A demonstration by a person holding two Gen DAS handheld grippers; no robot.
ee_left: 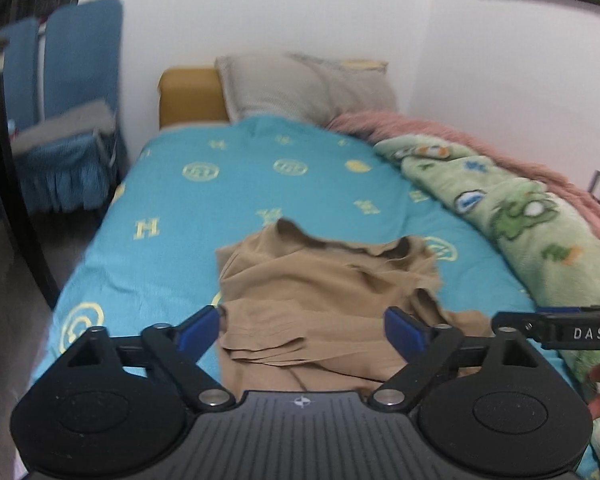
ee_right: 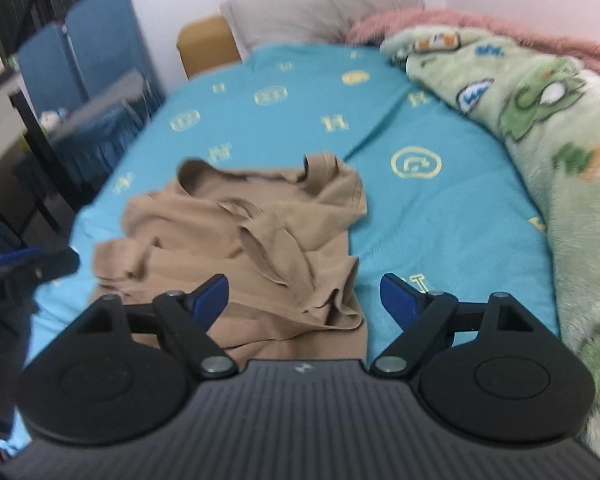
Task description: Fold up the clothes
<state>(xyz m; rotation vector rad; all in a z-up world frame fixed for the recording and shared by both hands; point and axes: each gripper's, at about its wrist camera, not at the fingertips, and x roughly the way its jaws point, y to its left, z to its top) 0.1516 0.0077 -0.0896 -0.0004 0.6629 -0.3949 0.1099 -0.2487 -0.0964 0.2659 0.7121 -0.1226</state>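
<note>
A tan garment (ee_left: 312, 304) lies crumpled on the turquoise bed sheet (ee_left: 172, 216). My left gripper (ee_left: 302, 330) is open and empty, hovering just above the garment's near part. In the right wrist view the same garment (ee_right: 240, 240) lies on the sheet (ee_right: 440, 220). My right gripper (ee_right: 304, 300) is open and empty above its near right edge. The right gripper's tip shows at the right edge of the left wrist view (ee_left: 556, 332). The left gripper's tip shows at the left edge of the right wrist view (ee_right: 20, 268).
A green cartoon-print blanket (ee_left: 520, 216) and a pink blanket (ee_left: 440, 132) lie along the bed's right side by the wall. A grey pillow (ee_left: 300, 84) sits at the head. Blue chairs (ee_left: 68, 112) and a dark table leg (ee_left: 24, 216) stand left of the bed.
</note>
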